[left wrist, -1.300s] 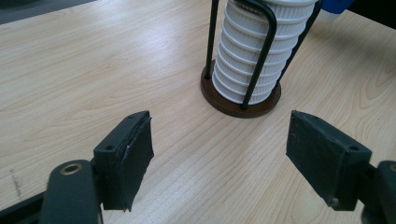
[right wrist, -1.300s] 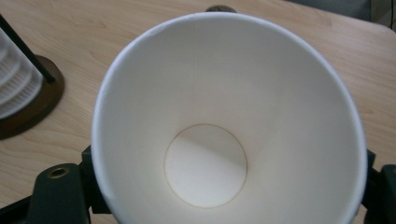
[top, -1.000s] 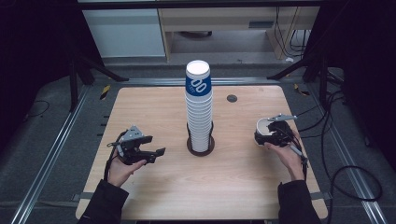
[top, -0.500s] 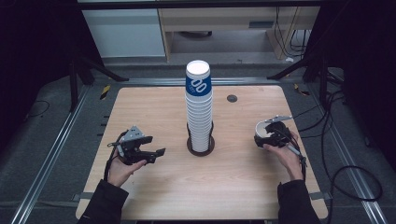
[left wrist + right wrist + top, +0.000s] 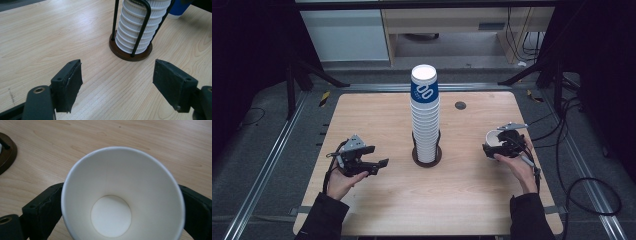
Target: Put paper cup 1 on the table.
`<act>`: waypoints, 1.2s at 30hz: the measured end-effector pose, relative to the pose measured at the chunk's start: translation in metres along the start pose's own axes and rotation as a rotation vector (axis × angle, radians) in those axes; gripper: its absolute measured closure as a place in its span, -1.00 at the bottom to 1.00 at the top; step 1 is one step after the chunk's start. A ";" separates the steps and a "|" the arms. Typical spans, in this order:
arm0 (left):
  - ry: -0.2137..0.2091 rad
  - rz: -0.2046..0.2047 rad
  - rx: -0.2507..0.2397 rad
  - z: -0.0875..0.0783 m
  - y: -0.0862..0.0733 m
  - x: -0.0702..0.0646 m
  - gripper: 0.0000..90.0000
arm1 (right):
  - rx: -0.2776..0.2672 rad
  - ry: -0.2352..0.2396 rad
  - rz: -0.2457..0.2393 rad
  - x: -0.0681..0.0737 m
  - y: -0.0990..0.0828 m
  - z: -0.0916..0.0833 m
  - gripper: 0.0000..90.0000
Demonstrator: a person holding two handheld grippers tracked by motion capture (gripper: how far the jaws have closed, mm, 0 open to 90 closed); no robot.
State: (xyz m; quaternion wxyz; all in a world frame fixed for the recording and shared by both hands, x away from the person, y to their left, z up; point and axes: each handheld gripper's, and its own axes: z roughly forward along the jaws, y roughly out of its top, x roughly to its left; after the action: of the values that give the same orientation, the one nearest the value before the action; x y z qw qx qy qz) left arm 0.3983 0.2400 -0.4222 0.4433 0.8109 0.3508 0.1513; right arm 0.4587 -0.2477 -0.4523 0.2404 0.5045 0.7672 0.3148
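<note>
Pale wood-grain tabletop (image 5: 377,115) filled the middle of a dark room, with black floor, metal rails and loose cables around it. At its centre stood a tall stack of paper cups (image 5: 425,120), white and ribbed along the rims, the top cup banded in blue, rising from a round brown holder (image 5: 120,51) with thin black wire uprights.

To the right, the right gripper (image 5: 503,145) had a single white paper cup (image 5: 122,195) between its jaws, well apart from the stack. Its jaws had just been opening, and the black pads stood on either side of the cup wall; whether they pressed on it could not be told. Seen from the right gripper view, the cup was a smooth, thin-walled cone with a rolled rim and a small flat round base, its mouth facing the camera.

The left gripper (image 5: 117,85) was held above bare wood near the holder, jaws wide apart with nothing between them, their inner faces lined with matte rubbery padding.

Likely risks: the light cup could tip or roll away if the jaws let go while it was tilted, and a thin paper wall would dent under a hard squeeze. A careless brush against the tall stack could make it lean in its wire holder.
</note>
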 end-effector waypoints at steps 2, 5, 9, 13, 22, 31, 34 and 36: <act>0.002 0.000 -0.001 -0.001 0.000 0.000 -0.49 | -0.016 -0.011 0.013 -0.001 0.001 -0.003 -0.91; 0.002 -0.002 -0.002 -0.002 0.001 0.000 -0.49 | -0.045 -0.016 0.019 -0.003 0.002 -0.008 -0.91; 0.004 0.002 0.002 -0.002 0.001 0.001 -0.49 | -0.112 -0.019 0.035 -0.005 0.005 -0.018 -0.89; 0.007 0.000 0.001 -0.003 0.001 0.001 -0.49 | -0.143 -0.021 0.031 -0.005 0.007 -0.026 -0.87; 0.004 -0.006 0.001 -0.003 0.000 0.003 -0.50 | -0.249 0.010 0.029 0.004 0.021 -0.053 -0.82; 0.005 -0.004 -0.005 -0.005 0.000 0.003 -0.49 | -0.374 0.133 0.010 0.028 0.039 -0.085 -0.79; 0.002 -0.001 -0.008 -0.005 0.001 0.002 -0.49 | -0.397 0.155 0.002 0.032 0.042 -0.090 -0.78; 0.004 0.000 -0.006 -0.005 0.001 0.002 -0.49 | -0.417 0.170 -0.005 0.036 0.044 -0.093 -0.78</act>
State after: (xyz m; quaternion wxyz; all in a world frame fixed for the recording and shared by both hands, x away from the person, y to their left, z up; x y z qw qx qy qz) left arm 0.3973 0.2440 -0.4186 0.4450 0.8092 0.3512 0.1542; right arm 0.4083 -0.2236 -0.3586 0.2745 0.4137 0.7042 0.5075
